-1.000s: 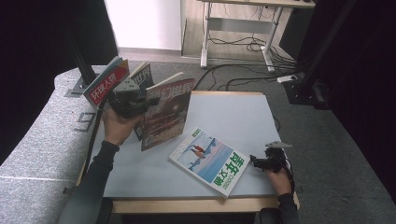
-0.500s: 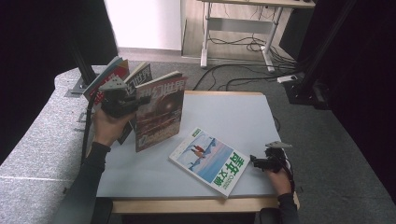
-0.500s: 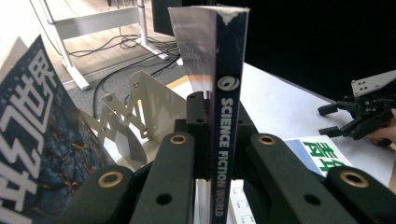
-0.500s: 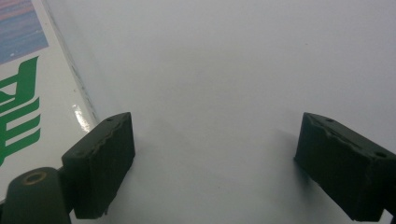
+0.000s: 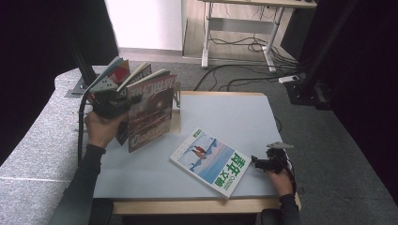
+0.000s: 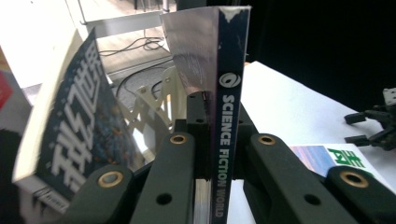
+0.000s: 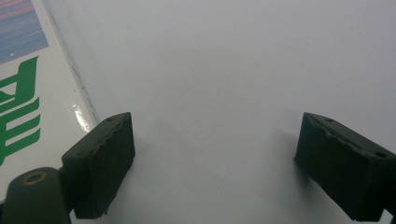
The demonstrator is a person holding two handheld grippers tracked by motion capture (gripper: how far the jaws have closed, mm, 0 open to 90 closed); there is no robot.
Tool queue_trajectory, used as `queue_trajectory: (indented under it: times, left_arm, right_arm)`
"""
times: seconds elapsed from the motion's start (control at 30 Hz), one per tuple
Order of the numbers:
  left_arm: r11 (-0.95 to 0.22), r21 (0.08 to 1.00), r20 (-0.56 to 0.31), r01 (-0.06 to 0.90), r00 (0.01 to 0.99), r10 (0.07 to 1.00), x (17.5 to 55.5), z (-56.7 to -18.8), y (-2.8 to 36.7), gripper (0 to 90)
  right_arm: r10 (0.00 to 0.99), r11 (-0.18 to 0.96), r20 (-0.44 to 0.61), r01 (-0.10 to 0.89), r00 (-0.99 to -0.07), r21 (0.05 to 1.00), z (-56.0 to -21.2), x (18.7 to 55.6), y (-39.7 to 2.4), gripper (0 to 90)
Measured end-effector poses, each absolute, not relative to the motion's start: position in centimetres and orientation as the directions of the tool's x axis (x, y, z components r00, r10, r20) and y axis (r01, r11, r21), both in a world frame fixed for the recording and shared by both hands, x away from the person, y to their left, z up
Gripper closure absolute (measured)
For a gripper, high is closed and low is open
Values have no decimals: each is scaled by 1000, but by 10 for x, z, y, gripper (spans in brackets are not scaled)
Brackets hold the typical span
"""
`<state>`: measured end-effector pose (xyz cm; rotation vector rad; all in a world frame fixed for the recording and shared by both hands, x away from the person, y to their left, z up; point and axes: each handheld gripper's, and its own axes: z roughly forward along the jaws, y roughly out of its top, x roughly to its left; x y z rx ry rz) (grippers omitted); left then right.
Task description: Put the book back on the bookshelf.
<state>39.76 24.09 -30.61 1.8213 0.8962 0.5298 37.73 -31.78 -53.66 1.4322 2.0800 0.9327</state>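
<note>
My left gripper [image 5: 111, 103] is shut on the spine of a dark red magazine [image 5: 150, 111], which stands almost upright over the table's left side. In the left gripper view the jaws [image 6: 218, 112] clamp the spine lettered "Science Fiction World" [image 6: 229, 93]. Another magazine [image 6: 77, 126] leans just to its left. A blue-and-white magazine with green lettering [image 5: 209, 161] lies flat near the front edge. My right gripper [image 5: 259, 162] rests on the table just right of it, open and empty. In the right gripper view [image 7: 215, 154] that magazine's corner [image 7: 28, 93] lies to the left.
Several more magazines [image 5: 117, 72] lean together at the table's back left, beside a pale metal bookend [image 5: 177, 93]. The grey tabletop [image 5: 234, 117] is bare at the back right. Cables and a desk frame [image 5: 239, 42] are on the floor beyond.
My left hand has carried the dark red magazine leftward and stood it more upright. The right gripper and the flat magazine have stayed in place.
</note>
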Motion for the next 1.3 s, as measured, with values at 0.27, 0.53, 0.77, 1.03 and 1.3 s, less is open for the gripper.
queue_trajectory:
  times: [0.27,0.53,0.77,1.03,1.3]
  left_arm:
    - [-202,914,-45,353,582,812,400,-312,253,841]
    - [-184,915,-40,359,533,845,403,-317,261,841]
    - [-154,923,-48,353,502,864,407,-318,265,840]
    - [-137,931,-49,339,486,872,419,-327,254,840]
    - [-130,935,-44,329,474,880,429,-337,247,839]
  right_arm:
    - [931,236,15,632,-365,739,-537,377,-318,109]
    - [932,234,15,632,-363,739,-537,377,-318,109]
    - [931,235,16,632,-364,738,-537,377,-318,109]
    - [932,232,18,633,-363,738,-537,377,-318,109]
    - [932,232,17,632,-362,739,-537,377,-318,109]
